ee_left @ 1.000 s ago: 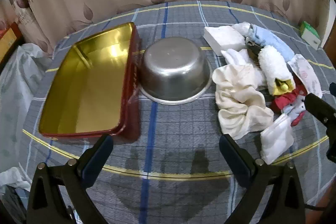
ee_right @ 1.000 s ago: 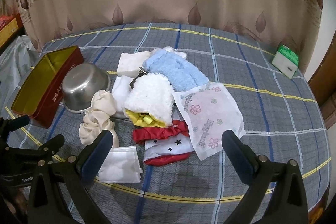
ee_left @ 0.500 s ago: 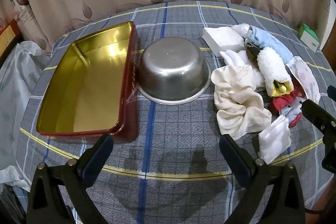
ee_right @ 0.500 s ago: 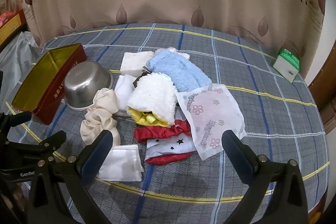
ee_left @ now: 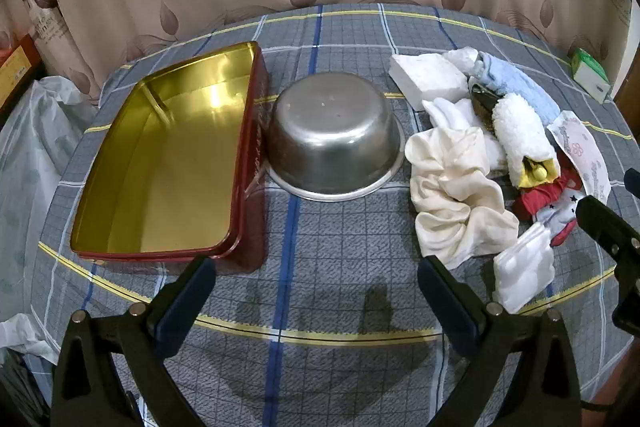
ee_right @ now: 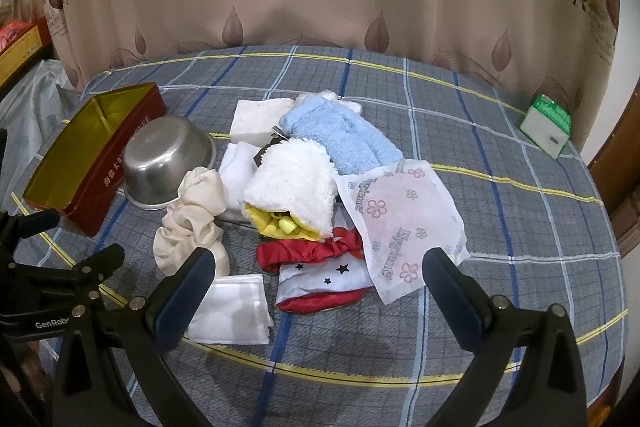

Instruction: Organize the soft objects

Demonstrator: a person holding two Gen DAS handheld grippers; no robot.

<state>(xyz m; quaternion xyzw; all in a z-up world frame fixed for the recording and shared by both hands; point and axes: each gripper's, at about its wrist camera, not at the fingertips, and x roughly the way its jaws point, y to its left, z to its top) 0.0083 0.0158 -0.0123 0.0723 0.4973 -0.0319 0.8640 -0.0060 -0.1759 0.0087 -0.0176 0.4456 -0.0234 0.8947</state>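
Observation:
A heap of soft things lies on the checked tablecloth: a cream cloth [ee_left: 456,195] [ee_right: 192,215], a fluffy white item with yellow lining [ee_right: 292,187] [ee_left: 520,135], a light blue fleece [ee_right: 340,139], a red and white starred piece [ee_right: 320,267], a flowered tissue pack [ee_right: 400,223] and a folded white cloth [ee_right: 232,307] [ee_left: 524,271]. An open red tin with gold inside [ee_left: 168,163] [ee_right: 88,155] sits at the left. My left gripper [ee_left: 316,291] is open above bare cloth. My right gripper [ee_right: 320,279] is open over the heap's near edge.
An upturned steel bowl [ee_left: 332,135] [ee_right: 164,159] stands between the tin and the heap. A white block [ee_left: 428,79] lies behind the heap. A green and white box [ee_right: 548,127] sits at the far right edge. A curtain hangs behind; a plastic bag [ee_left: 28,139] lies left.
Both cameras have drawn back and risen slightly, so the table looks smaller and more curtain shows. Nothing on the table has moved; both grippers stay open.

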